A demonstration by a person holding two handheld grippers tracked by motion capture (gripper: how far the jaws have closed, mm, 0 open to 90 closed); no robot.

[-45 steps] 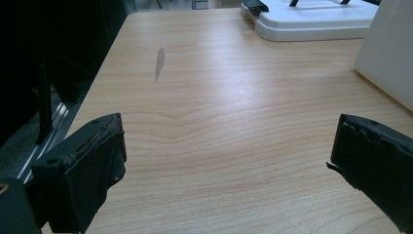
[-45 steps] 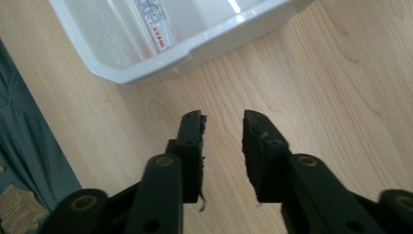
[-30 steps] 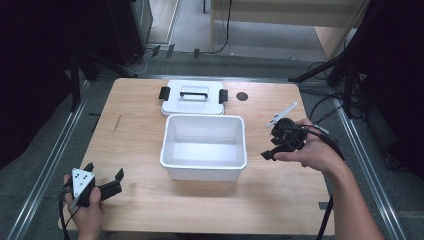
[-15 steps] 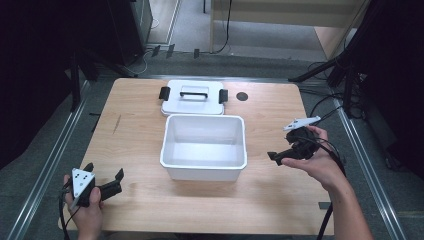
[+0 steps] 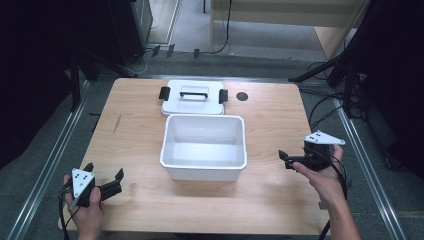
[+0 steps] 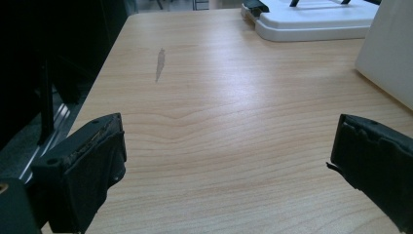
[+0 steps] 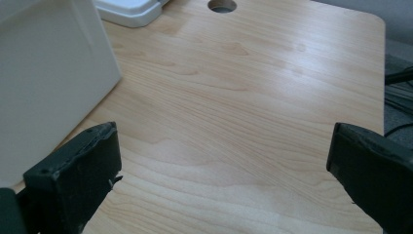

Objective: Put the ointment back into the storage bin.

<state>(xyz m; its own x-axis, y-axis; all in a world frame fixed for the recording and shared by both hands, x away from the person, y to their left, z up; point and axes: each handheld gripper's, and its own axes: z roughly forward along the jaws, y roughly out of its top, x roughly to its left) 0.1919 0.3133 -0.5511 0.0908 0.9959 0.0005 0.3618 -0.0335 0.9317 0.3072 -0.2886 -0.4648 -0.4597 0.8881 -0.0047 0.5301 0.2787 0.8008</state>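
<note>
2 grippers sit at the near corners of the wooden desk (image 5: 270,107), both empty. The left gripper (image 5: 107,186) rests low at the near left, its fingers (image 6: 83,170) spread wide over bare wood, nothing between them. The right gripper (image 5: 286,159) hangs at the right side of the desk, just beside the white plastic bin (image 5: 204,172); its fingers (image 7: 73,180) have just been opening and now stand fully apart, with only desk surface between them.

The bin stands open and upright in the middle of the desk, and its inside looks empty. Its lid (image 5: 192,102), white with a black handle and 2 black side clips, lies flat on the desk directly behind the bin, touching or nearly touching the far rim. In the right gripper view the bin's side wall (image 7: 48,73) rises close on the left, with a corner of the lid (image 7: 131,12) and a round cable hole (image 7: 222,5) beyond.

Judging from this layout, the work concerns the bin and its lid. The lid is off and parked behind, so the opening step looks done. What seems left is either loading, though no loose items lie on the desk, or lifting the lid back on and pressing the clips down. Neither gripper is reaching for the lid yet.
</note>
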